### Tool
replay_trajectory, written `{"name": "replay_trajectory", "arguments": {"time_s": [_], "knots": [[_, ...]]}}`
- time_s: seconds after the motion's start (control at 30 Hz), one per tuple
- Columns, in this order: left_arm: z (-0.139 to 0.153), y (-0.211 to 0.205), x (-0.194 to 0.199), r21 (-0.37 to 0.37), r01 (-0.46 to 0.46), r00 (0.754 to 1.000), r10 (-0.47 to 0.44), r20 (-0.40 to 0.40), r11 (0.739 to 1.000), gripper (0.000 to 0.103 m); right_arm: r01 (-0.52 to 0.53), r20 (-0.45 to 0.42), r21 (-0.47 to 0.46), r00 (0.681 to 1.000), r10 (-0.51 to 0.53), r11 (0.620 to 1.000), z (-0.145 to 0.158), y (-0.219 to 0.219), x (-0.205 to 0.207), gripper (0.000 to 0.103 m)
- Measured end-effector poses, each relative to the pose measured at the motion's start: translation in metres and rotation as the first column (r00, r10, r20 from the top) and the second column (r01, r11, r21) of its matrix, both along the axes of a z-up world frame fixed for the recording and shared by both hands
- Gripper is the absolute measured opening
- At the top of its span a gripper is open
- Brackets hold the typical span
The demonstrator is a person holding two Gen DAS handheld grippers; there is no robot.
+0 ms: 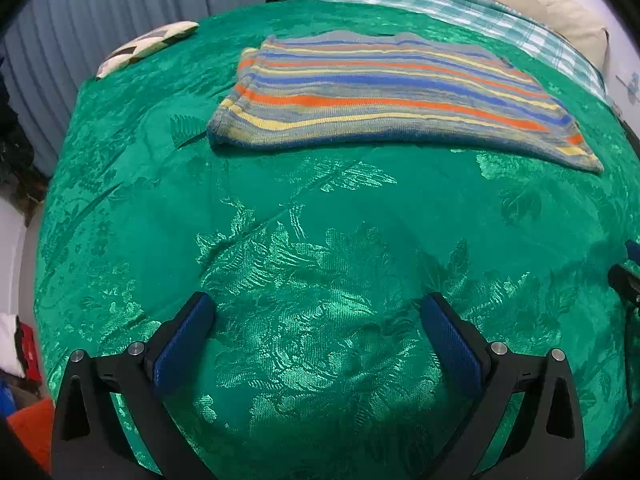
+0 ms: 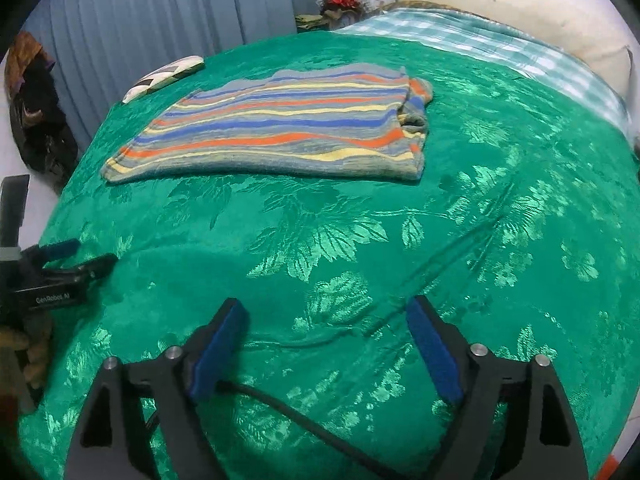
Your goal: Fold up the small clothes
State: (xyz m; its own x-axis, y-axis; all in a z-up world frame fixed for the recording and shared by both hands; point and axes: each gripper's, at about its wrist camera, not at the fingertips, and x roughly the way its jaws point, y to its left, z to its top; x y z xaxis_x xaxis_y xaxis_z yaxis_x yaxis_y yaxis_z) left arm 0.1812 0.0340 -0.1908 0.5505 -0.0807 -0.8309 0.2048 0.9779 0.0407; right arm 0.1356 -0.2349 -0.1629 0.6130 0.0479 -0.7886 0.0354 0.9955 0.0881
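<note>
On the green bedspread [image 1: 304, 208] your striped garment [image 1: 384, 92] lies folded flat, well apart from both grippers, toward the far side w/ the checked sheet [image 1: 472, 20] beyond it. Your left gripper [image 1: 318, 320] hangs wide over bare spread, nothing btwn the pads; right gripper [image 2: 326, 326] likewise spread wide & empty, nearer you than the garment

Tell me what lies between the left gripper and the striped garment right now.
Only bare green bedspread. In the left wrist view, nothing sits between the open left gripper and the striped garment; the right wrist view shows the same stretch clear.
</note>
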Motion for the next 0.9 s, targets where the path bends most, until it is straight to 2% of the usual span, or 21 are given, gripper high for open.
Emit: {"name": "replay_trajectory", "arguments": {"time_s": [0.9], "knots": [[-0.0021, 0.0006, -0.0008, -0.006, 0.001, 1.0, -0.001, 0.004, 1.0, 0.102, -0.023, 0.003, 0.006, 1.0, 0.023, 1.0, -0.003, 0.0021, 0.0018, 0.092]]}}
